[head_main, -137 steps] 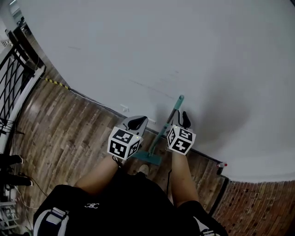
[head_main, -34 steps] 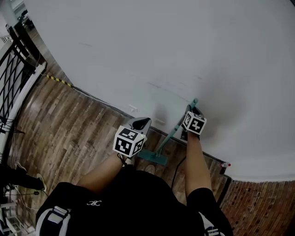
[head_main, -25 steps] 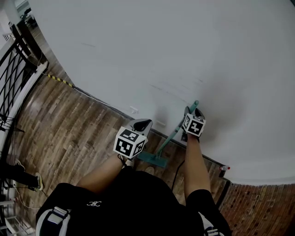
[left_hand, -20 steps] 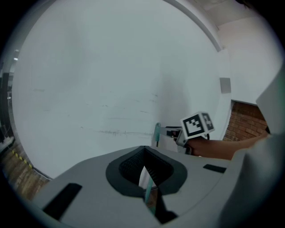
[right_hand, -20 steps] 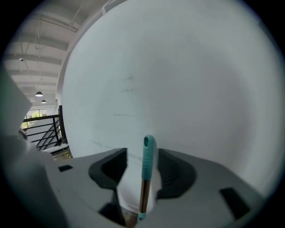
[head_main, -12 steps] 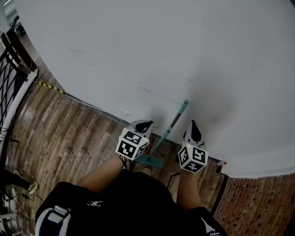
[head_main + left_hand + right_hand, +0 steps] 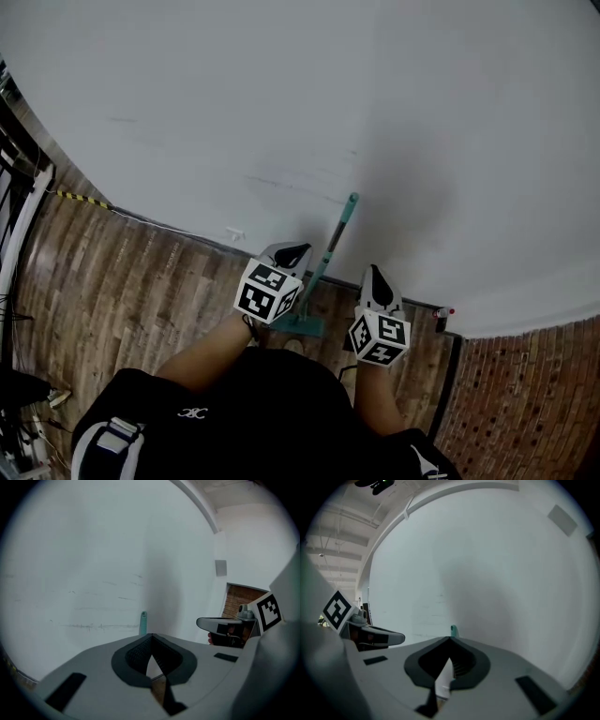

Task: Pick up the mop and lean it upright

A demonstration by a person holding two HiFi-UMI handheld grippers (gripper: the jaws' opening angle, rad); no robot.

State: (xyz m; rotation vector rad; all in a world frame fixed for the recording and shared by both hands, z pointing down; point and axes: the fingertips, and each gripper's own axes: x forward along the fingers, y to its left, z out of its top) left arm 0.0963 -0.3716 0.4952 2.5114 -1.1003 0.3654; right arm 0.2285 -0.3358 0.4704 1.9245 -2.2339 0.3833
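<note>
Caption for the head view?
Teal mop leans upright on the white wall; left gripper and right gripper shut, empty.

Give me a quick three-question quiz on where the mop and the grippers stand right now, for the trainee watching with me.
1. True or false: the mop lies flat on the wooden floor.
2. Multiple choice: the top of the mop's handle rests against A) the white wall, B) a door, C) a shelf.
3. Fill in: the right gripper is shut and holds ___.

Key: 1 false, it stands leaning with its head on the floor; 2 A; 3 nothing.
</note>
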